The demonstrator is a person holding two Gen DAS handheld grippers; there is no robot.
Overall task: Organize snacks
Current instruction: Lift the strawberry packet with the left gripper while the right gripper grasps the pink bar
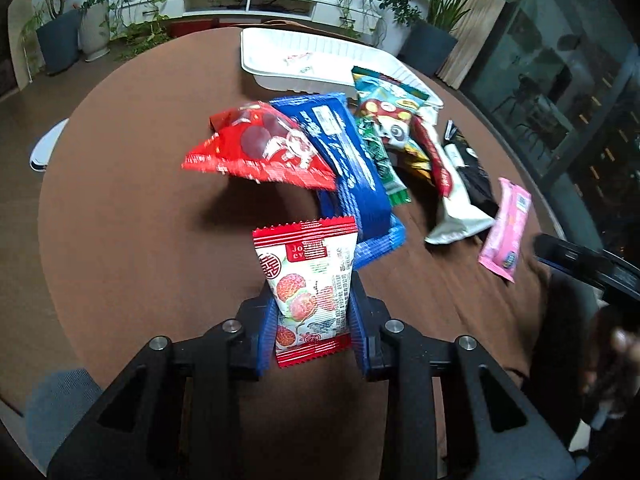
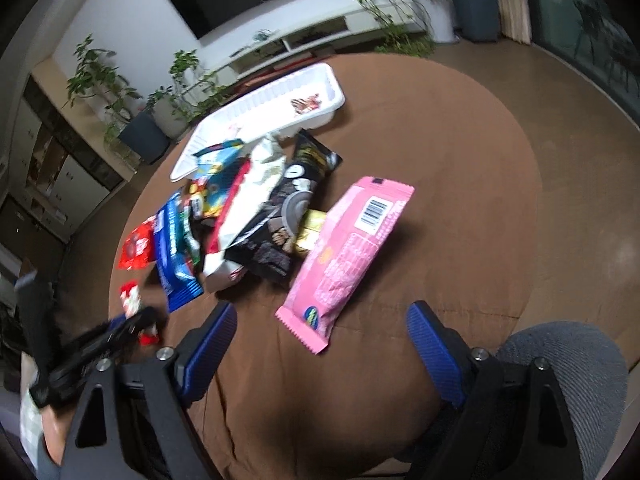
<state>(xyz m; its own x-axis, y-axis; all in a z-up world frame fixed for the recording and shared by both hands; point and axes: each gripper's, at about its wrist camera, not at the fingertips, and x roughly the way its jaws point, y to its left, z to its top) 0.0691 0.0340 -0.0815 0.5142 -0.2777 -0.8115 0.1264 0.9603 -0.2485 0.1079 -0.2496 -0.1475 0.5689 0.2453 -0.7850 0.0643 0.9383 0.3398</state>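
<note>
My left gripper (image 1: 312, 308) is shut on a small red-and-white lychee snack packet (image 1: 310, 284), held above the brown round table (image 1: 140, 220). Past it lies a pile of snacks: a red bag (image 1: 260, 148), a blue pack (image 1: 352, 168), a panda bag (image 1: 392, 120), a white-and-red bag (image 1: 452, 200), a black bag (image 1: 476, 176) and a pink pack (image 1: 506, 228). A white tray (image 1: 312, 60) stands at the far edge. My right gripper (image 2: 324, 344) is open and empty, just short of the pink pack (image 2: 348, 256). The left gripper with its packet (image 2: 132, 300) shows at the left of the right wrist view.
The white tray (image 2: 260, 108) holds one small wrapper (image 2: 306, 104). Potted plants (image 1: 60, 36) and a low white cabinet (image 1: 248, 0) stand behind the table. A grey chair (image 2: 560, 364) sits at the table's near edge. A window wall (image 1: 560, 80) is on the right.
</note>
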